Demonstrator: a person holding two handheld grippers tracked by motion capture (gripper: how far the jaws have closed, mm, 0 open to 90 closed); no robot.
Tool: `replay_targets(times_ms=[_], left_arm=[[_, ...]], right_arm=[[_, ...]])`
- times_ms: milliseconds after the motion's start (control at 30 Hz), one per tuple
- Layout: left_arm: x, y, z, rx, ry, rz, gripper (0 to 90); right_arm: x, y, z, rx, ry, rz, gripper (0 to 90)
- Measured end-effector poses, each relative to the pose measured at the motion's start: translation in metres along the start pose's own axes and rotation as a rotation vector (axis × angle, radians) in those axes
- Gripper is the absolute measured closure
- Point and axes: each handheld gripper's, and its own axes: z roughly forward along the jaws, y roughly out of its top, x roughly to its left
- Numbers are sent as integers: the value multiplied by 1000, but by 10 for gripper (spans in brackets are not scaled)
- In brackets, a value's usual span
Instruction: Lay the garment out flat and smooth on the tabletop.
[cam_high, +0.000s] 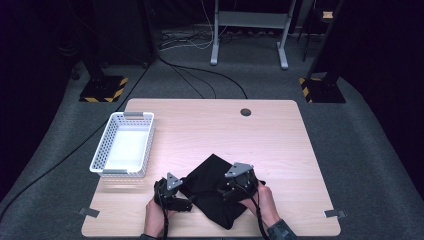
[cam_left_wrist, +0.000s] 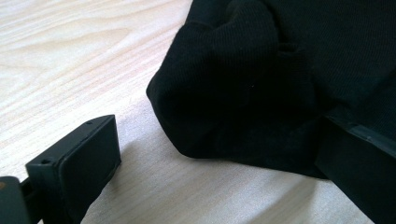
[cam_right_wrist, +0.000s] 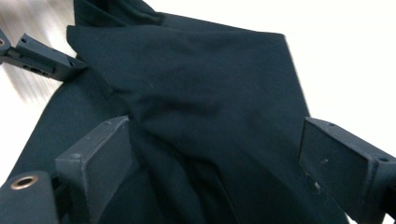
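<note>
Black knit garment (cam_high: 212, 187) lying rumpled on the wooden table (cam_high: 210, 125) near its front edge, mid-fold by the look, left gripper (cam_left_wrist: 215, 154) and right gripper (cam_right_wrist: 215, 158) both spread wide around cloth, next needing a pinch on an edge.

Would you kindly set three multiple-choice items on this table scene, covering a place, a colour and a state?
1. Where does the white basket stand on the table?
A. left side
B. right side
C. near edge, middle

2. What colour is the cloth?
A. red
B. black
C. white

3. How do the right hand-held gripper jaws stand?
A. shut tight
B. clamped on the basket
C. apart over the cloth

Answers:
1. A, the high view shows it near the left edge.
2. B, black in all views.
3. C, a wide gap shows between the pads.
</note>
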Motion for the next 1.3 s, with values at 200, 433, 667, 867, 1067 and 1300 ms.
replay_targets(times_ms=[200,433,667,867,1067,1300], left_arm=[[0,0,0,3,1,6,0],[-1,0,0,3,3,5,0],[-1,0,0,3,4,3,0],[-1,0,0,3,4,2,0],[-1,0,0,3,4,2,0],[-1,0,0,3,5,2,0]], right_arm=[[10,12,20,23,42,-39,163],[23,15,27,27,69,-79,371],[25,13,33,37,92,-79,674],[21,13,30,5,81,-52,821],[14,13,23,-39,73,-30,837],[5,14,15,-69,62,-6,842]])
